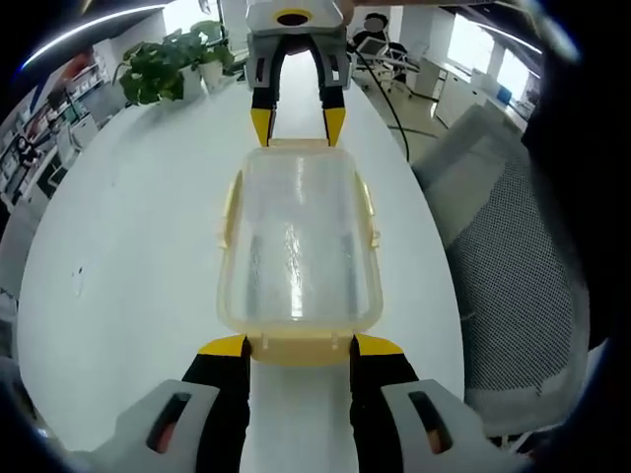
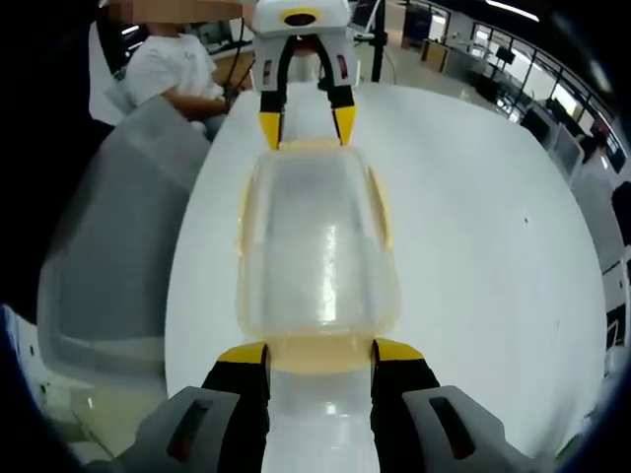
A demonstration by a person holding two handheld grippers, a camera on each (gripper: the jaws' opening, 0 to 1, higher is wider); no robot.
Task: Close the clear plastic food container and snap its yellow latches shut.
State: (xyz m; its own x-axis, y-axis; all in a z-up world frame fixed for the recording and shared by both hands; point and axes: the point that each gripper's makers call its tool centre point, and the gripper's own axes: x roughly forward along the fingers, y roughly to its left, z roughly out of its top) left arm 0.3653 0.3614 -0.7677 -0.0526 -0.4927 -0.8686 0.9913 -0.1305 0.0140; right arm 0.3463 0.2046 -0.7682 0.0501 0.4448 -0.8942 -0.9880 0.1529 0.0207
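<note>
Left gripper view looks down my own two yellow-tipped jaws, where my left gripper (image 1: 299, 345) stands wide, one tip at each side of the near yellow latch (image 1: 299, 348) of the clear plastic food container (image 1: 299, 251). The container lies lengthwise on the white table (image 1: 128, 256), its lid on, with yellow latches along its long sides too. At its far end my right gripper (image 1: 297, 122) faces me, its jaws spread to about the width of that end, tips just at the far rim. I cannot tell from here whether any tip is pressing on the plastic. A potted plant (image 1: 168, 64) stands farther back on the table, and a grey mesh chair (image 1: 513, 246) sits just beside the table edge. From the right gripper view, the container (image 2: 317, 246) runs away from me in the same way; my right gripper (image 2: 320, 353) brackets the near latch (image 2: 320, 353) with open jaws, and the left gripper (image 2: 307, 123) meets the opposite end. A person in a white shirt (image 2: 173, 64) sits beyond the table.
</note>
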